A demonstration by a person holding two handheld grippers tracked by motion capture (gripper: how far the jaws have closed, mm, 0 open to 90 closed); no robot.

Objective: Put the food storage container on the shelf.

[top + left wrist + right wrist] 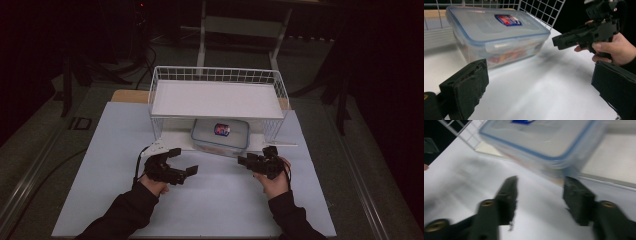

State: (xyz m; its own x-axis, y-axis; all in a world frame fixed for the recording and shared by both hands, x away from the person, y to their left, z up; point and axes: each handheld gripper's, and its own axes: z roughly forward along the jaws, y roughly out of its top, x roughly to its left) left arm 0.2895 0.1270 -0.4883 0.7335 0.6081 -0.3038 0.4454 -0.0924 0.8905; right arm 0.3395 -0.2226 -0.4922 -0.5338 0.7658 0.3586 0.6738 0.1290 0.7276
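Dark room, pale table (100, 200). Clear lidded plastic box with blue seal (220, 135) sits half under white wire shelf rack (217, 97). Left tool (184, 161) gapes wide and empty; right tool (243, 160) stands half-open, empty. Approach both short sides level, squeezing evenly below the lid.

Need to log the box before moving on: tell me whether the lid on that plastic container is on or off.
On. The clear container wears its blue-rimmed lid flat across the top in the left gripper view; whether its side flaps are latched, I cannot tell.
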